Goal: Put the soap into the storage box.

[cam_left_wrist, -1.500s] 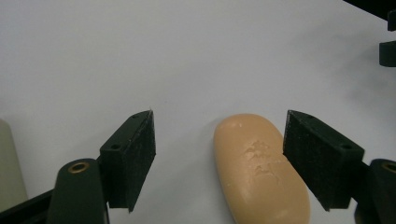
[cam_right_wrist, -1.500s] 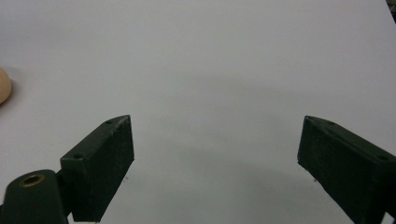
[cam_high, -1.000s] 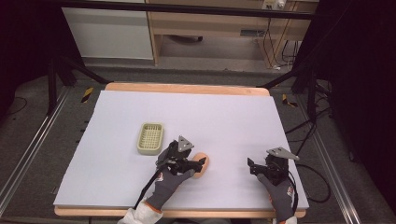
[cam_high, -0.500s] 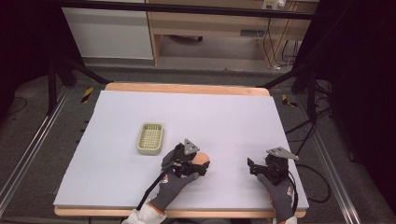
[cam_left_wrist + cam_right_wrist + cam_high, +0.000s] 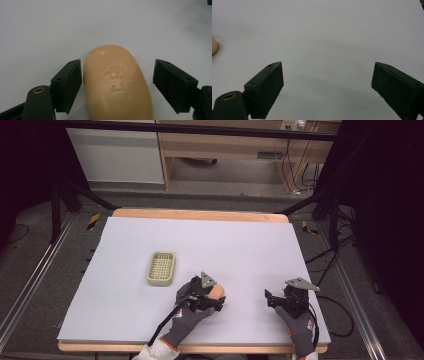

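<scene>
Covering the bench (image 5: 150, 240) from edge to edge, a pale sheet, bare apart from two small things. Set on it toward the person's left, a ribbed cream soap dish (image 5: 161, 268), the landmark here. Advanced since a second ago: the left gripper (image 5: 212, 296), slid forward just right of and nearer than the dish, jaws spread and now bracketing the peach soap bar (image 5: 117, 82). Left jaw touching or nearly touching the bar's flank, right jaw apart from it; no pinch yet. Bar flat on the sheet, stamped face up, near the dish but apart. Probably a pickup about to close. Unmoved, well right of the dish: the right gripper (image 5: 274, 300), spread, empty.
</scene>
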`<state>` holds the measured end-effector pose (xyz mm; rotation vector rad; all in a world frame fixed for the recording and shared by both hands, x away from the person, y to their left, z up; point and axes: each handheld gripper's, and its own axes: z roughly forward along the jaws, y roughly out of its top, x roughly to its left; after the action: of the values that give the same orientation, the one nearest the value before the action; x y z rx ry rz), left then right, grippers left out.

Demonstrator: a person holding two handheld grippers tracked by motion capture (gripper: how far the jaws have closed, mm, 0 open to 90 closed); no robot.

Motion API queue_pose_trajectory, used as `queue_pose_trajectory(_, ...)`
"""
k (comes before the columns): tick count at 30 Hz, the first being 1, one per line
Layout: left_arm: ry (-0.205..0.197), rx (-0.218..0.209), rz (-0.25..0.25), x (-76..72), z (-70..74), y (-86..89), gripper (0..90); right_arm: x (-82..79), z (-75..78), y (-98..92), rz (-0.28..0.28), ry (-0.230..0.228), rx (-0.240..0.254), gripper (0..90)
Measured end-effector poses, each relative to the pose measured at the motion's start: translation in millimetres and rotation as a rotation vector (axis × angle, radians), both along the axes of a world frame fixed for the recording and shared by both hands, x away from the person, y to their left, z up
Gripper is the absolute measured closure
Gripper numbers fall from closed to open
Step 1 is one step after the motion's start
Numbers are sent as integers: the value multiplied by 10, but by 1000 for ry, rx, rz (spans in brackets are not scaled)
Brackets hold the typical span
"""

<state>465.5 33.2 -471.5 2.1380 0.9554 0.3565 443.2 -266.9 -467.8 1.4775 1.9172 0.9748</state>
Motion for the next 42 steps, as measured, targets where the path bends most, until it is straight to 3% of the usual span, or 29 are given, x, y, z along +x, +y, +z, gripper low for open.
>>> queue_pose_trajectory(15, 23, 32, 12, 7, -84, -19, 255, 2, -1, -1, 0, 3, 0, 109)
queue_pose_trajectory(42, 8, 68, 20, -12, -89, -47, 294, 5, 0, 0, -2, 0, -1, 109)
